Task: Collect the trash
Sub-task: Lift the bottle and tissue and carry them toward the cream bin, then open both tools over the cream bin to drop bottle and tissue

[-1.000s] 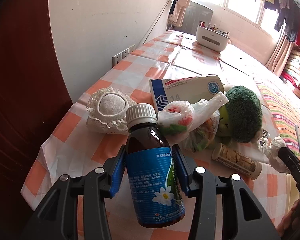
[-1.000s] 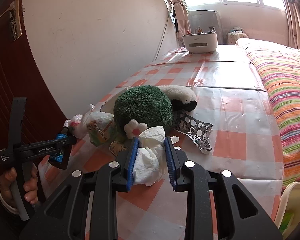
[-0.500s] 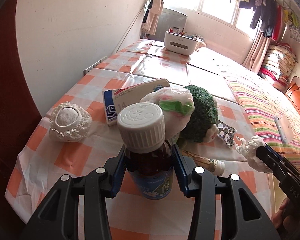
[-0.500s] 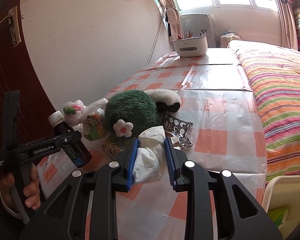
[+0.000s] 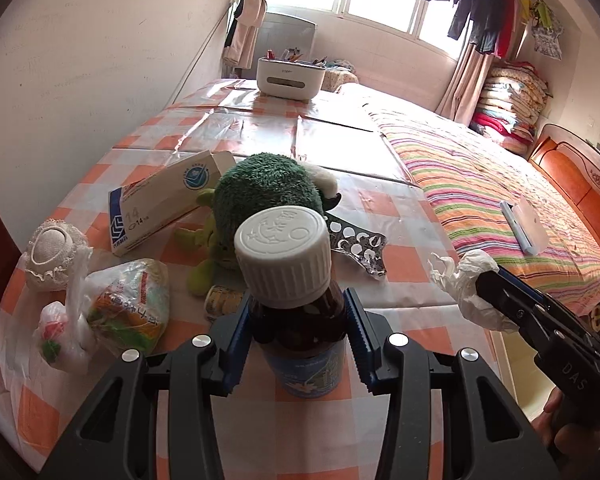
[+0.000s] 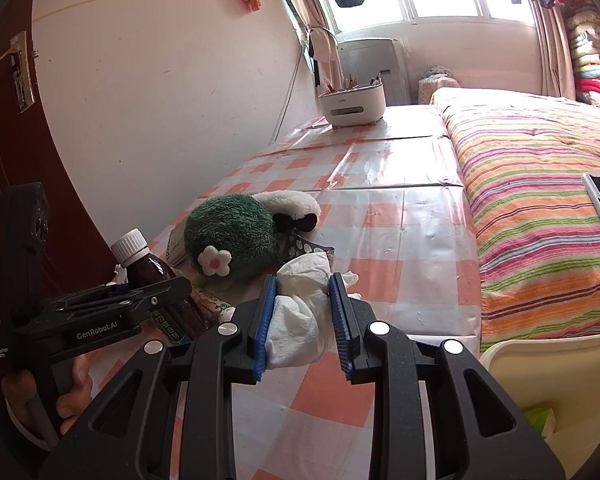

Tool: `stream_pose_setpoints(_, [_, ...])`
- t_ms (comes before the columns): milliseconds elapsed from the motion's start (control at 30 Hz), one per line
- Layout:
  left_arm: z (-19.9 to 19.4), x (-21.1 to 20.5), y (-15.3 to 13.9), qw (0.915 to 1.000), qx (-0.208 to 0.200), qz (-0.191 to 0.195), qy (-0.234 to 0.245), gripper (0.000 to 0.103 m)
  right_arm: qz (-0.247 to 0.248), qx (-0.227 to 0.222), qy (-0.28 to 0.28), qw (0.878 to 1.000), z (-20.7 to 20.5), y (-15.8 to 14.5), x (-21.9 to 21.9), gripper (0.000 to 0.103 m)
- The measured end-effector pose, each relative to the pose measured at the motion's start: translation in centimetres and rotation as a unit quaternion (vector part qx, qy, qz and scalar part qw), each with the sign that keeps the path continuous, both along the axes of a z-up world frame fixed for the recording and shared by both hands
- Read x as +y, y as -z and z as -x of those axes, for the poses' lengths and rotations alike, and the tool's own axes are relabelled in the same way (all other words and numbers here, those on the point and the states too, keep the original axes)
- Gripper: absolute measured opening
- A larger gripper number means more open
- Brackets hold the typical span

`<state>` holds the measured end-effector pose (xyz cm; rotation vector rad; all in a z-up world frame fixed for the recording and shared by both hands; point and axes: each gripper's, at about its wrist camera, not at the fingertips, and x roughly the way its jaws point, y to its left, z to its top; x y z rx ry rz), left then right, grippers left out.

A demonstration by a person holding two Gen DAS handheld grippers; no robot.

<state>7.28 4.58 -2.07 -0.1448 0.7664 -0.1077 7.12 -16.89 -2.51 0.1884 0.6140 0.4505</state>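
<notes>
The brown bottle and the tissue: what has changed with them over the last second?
The brown glass bottle with the white cap tipped its cap toward the camera while left gripper carried it. Right gripper carried the crumpled white tissue toward the pale bin. Both grips held.

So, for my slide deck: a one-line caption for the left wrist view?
Left gripper holds a brown medicine bottle above the checked table.

A: Brown glass bottle [image 5: 300, 320], ribbed white cap, blue label with a small flower, up off the checked tablecloth, cap tipped toward the camera.

B: And the crumpled white tissue [image 6: 300, 312], a soft wad, also in the air.

A: On the cloth: a knotted plastic bag of wrappers [image 5: 112, 312] and an emptied silver blister pack [image 5: 360, 244].
</notes>
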Motion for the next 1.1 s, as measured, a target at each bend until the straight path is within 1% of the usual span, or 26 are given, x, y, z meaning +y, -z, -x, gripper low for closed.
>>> stream_pose_setpoints(167, [-0.2,-2.0,0.1,0.9997,0.002,0.005,0.023,0.043,-0.001,-0.002,0.018,1.0,0.6,-0.1,-1.8,0.026])
stream_pose_setpoints(433, [0.0,-4.8,-0.1,0.9983,-0.011,0.018,0.054,0.042,-0.007,-0.007,0.051,0.999,1.6,-0.4,-4.7,0.026])
stream_pose_setpoints(767, [0.2,-7.9,-0.7,0.9927,-0.03,0.058,0.102,0.042,-0.007,-0.015,0.087,0.996,2.9,-0.7,-7.6,0.026])
stream_pose_setpoints(933, [0.6,-10.0,-0.9,0.9901,-0.039,0.058,0.122,0.042,0.003,-0.022,0.116,0.993,3.6,-0.8,-9.3,0.026])
stream_pose_setpoints(1100, [1.1,-11.6,-0.9,0.9872,-0.036,0.065,0.141,0.043,0.005,-0.011,0.147,0.989,4.3,-0.3,-11.2,0.028])
